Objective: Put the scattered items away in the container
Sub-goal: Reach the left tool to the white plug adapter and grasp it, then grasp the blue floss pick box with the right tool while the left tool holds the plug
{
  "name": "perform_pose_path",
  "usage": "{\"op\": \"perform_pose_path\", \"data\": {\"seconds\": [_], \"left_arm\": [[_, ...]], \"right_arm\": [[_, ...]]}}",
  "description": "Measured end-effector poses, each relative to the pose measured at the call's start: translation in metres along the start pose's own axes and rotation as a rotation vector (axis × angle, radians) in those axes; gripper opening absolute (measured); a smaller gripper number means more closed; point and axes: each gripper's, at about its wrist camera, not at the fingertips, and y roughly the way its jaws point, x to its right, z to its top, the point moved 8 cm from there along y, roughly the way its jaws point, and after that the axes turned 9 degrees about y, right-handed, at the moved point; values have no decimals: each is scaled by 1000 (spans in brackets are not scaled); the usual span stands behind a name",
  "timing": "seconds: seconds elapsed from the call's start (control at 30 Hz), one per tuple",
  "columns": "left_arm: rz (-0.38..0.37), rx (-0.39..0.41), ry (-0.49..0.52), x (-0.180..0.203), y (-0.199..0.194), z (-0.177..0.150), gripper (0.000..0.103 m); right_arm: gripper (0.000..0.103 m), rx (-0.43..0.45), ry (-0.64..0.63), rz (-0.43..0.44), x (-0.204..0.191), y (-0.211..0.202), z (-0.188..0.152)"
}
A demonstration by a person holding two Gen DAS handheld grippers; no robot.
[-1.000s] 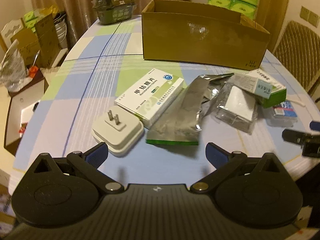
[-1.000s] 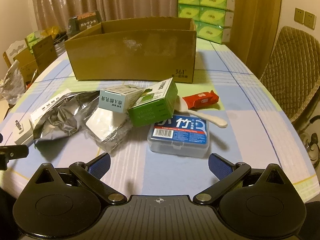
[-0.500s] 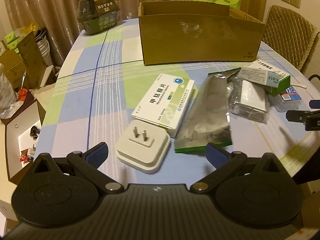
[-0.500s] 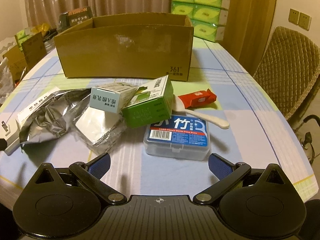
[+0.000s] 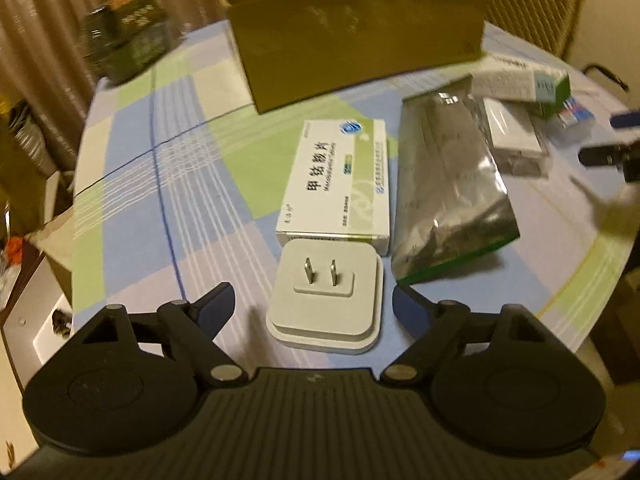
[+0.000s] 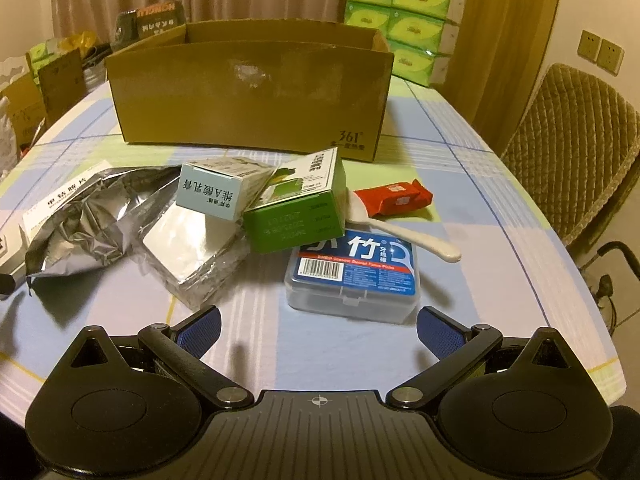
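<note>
A white plug adapter (image 5: 326, 296) lies prongs-up on the checked tablecloth, between the blue fingers of my left gripper (image 5: 314, 304). The jaws are closing, and the pads stand a little off its sides. Behind it lie a white medicine box (image 5: 340, 184) and a silver foil bag (image 5: 448, 184). The open cardboard box (image 6: 248, 88) stands at the back. My right gripper (image 6: 318, 330) is open just short of a clear floss-pick case (image 6: 352, 276) with a blue label. Around that case lie a green box (image 6: 300, 208), a pale blue box (image 6: 216, 192), a red packet (image 6: 394, 200), a cream spoon (image 6: 400, 232) and a wrapped white pad (image 6: 188, 248).
A dark green carton (image 5: 124, 44) sits at the table's far left. Stacked green tissue packs (image 6: 400, 28) stand behind the box. A woven chair (image 6: 576, 152) is at the right edge. Cardboard boxes and bags crowd the floor on the left (image 6: 36, 84).
My left gripper has moved over and rolled until the plug adapter lies between its fingers, which have narrowed. My right gripper has crept slightly closer to the floss case.
</note>
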Motion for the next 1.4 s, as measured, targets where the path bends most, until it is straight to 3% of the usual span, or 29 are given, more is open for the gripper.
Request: {"op": "perform_pose_path", "data": {"seconds": [0.1, 0.33, 0.73, 1.1, 1.4], "left_arm": [[-26, -14, 31, 3, 7, -1, 80], [-65, -5, 23, 4, 14, 2, 62], [-37, -55, -118, 16, 5, -3, 61], [-13, 38, -325, 35, -38, 4, 61], [-12, 93, -377, 55, -65, 21, 61]], "right_arm": [[101, -3, -11, -1, -2, 1, -1], [101, -5, -21, -6, -3, 2, 0], [101, 19, 4, -9, 2, -2, 4], [101, 42, 67, -13, 16, 7, 15], [101, 23, 111, -24, 21, 34, 18]]}}
